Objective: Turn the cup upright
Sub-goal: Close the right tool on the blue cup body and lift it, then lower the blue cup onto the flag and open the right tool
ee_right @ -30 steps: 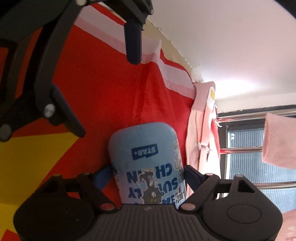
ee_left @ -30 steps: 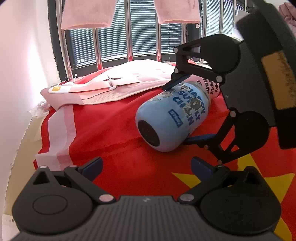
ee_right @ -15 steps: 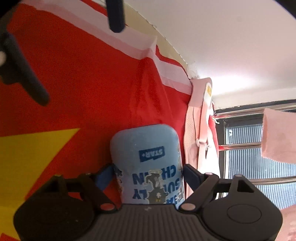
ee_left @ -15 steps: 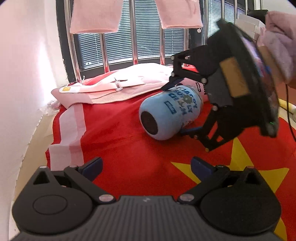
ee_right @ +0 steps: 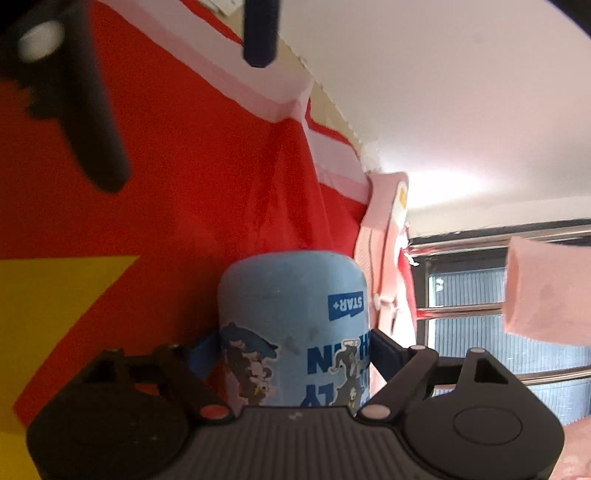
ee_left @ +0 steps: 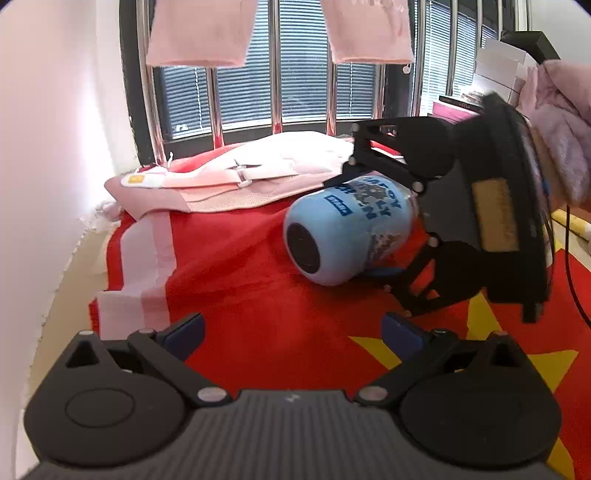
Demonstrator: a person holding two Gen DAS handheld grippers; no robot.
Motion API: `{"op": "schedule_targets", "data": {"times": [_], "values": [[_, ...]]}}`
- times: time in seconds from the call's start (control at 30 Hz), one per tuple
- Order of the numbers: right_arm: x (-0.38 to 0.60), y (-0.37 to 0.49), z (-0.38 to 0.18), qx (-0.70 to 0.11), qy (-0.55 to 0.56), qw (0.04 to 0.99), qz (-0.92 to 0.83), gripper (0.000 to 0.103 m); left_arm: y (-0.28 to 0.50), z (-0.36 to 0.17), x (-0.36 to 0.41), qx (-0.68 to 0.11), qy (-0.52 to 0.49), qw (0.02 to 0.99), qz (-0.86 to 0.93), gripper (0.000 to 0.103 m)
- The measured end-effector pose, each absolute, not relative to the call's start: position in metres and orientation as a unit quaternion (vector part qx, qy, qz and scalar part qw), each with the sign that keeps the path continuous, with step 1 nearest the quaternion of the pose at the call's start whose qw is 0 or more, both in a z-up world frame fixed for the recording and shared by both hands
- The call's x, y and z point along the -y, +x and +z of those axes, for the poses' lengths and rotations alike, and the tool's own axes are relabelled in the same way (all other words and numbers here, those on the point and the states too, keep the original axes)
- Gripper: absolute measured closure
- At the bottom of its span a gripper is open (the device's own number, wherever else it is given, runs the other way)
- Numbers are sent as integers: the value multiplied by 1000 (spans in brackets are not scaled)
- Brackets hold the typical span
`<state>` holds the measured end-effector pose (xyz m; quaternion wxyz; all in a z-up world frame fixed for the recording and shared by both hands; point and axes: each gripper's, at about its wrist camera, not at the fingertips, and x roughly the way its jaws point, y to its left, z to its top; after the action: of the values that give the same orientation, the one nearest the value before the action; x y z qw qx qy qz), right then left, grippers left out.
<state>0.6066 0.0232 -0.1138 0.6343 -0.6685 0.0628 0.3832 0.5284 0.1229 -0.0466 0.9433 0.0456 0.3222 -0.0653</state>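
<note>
A light blue cup [ee_left: 347, 229] with cartoon print lies on its side on the red flag cloth [ee_left: 258, 295], its dark base toward the left wrist camera. My right gripper [ee_left: 369, 229] is shut on the cup, one finger above it and one below. In the right wrist view the cup [ee_right: 291, 325] fills the gap between the right gripper's [ee_right: 291, 350] blue pads. My left gripper [ee_left: 291, 332] is open and empty, in front of the cup and apart from it.
A folded pink cloth [ee_left: 236, 181] lies behind the cup. Barred windows with blinds [ee_left: 303, 74] and hanging pink towels [ee_left: 199, 33] stand at the back. A white wall [ee_left: 48, 147] is at the left. The cloth's white-striped edge [ee_left: 129, 291] lies left.
My left gripper has drawn back from the cup. My right gripper has closed further on the cup and rolled it slightly, so the print has turned.
</note>
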Motion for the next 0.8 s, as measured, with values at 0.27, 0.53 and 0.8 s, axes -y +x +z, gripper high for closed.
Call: {"op": "schedule_targets", "data": {"times": [0.27, 0.53, 0.8], "values": [[-15, 545, -77, -26, -664, 638, 389, 20, 476, -21, -118, -313, 48, 947, -55, 0], [-15, 444, -44, 5, -670, 629, 395, 20, 388, 0, -117, -308, 49, 949, -49, 0], [-25, 349, -39, 12, -667, 620, 412, 20, 308, 3, -124, -301, 44, 952, -36, 0]]}}
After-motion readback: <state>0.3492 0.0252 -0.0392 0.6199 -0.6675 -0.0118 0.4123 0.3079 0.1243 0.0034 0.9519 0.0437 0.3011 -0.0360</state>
